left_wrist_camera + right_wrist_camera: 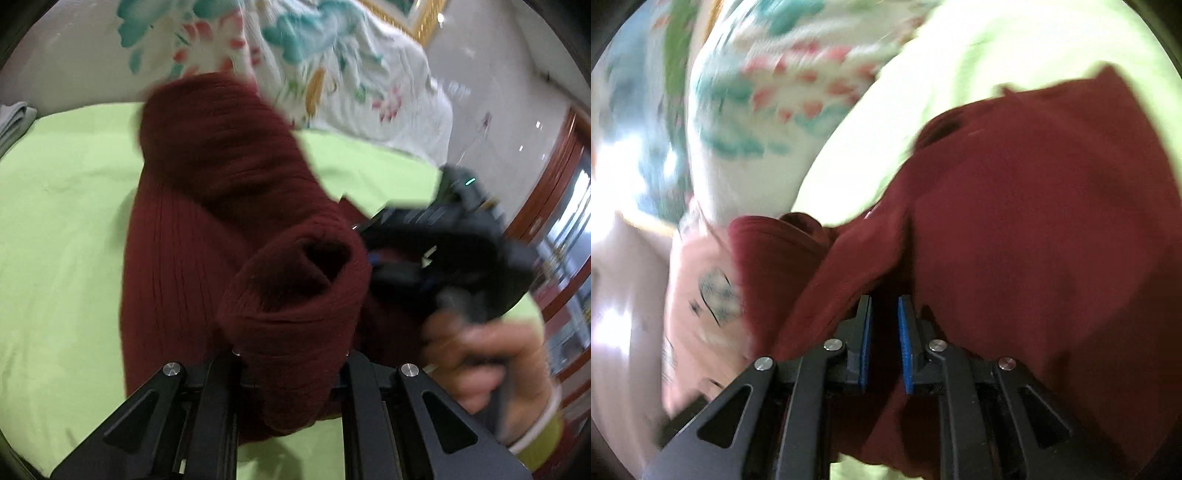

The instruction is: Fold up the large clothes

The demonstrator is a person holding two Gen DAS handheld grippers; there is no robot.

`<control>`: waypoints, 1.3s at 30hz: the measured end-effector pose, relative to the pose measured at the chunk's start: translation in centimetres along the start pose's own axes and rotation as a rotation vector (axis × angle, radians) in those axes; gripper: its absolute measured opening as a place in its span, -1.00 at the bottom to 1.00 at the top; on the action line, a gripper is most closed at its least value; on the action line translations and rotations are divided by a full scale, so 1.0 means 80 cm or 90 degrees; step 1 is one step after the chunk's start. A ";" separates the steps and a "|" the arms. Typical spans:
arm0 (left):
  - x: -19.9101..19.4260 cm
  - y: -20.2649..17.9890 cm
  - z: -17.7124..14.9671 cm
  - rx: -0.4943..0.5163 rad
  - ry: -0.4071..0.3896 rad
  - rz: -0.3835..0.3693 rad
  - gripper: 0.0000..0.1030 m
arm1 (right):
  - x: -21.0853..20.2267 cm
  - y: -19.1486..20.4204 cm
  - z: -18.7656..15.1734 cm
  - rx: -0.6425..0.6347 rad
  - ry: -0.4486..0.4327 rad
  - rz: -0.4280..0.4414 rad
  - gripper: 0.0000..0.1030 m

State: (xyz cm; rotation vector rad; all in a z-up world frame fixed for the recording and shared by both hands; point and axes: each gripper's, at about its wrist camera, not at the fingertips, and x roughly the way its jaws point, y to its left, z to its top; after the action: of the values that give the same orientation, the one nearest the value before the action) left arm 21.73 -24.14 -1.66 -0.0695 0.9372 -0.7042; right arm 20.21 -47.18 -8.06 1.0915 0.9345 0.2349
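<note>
A dark red ribbed sweater lies on a lime green sheet. In the left wrist view my left gripper is shut on a rolled sleeve cuff, which covers its fingertips. To the right a hand holds my right gripper against the sweater's right edge. The right wrist view is blurred. There my right gripper shows its blue pads a little apart with a dark gap between them. The sweater drapes round and past the tips.
A white quilt with teal and pink flowers is bunched at the far side of the bed. Grey folded cloth sits at the left edge. Reddish wooden door frames and a pale floor lie beyond on the right.
</note>
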 end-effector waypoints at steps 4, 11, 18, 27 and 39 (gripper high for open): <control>0.003 -0.001 -0.001 0.001 -0.003 0.009 -0.80 | -0.019 -0.025 -0.001 0.093 -0.019 0.128 -0.09; -0.022 0.008 -0.002 -0.039 -0.025 -0.021 -0.80 | 0.017 0.034 -0.003 -0.005 0.051 0.082 0.35; -0.024 0.001 -0.007 -0.004 -0.019 0.003 -0.80 | 0.074 0.057 0.020 -0.055 0.080 0.026 0.30; -0.019 -0.062 0.009 0.050 -0.023 -0.012 -0.79 | 0.001 0.077 0.038 -0.178 0.016 0.017 -0.58; 0.057 -0.139 -0.017 0.092 0.049 -0.028 -0.78 | -0.054 -0.011 0.054 -0.176 -0.001 -0.106 -0.58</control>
State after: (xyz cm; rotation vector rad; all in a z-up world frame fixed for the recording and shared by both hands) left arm 16.64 -35.12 -1.89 0.0656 0.9583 -0.8191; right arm 20.53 -53.00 -5.91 0.7563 0.9551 0.2188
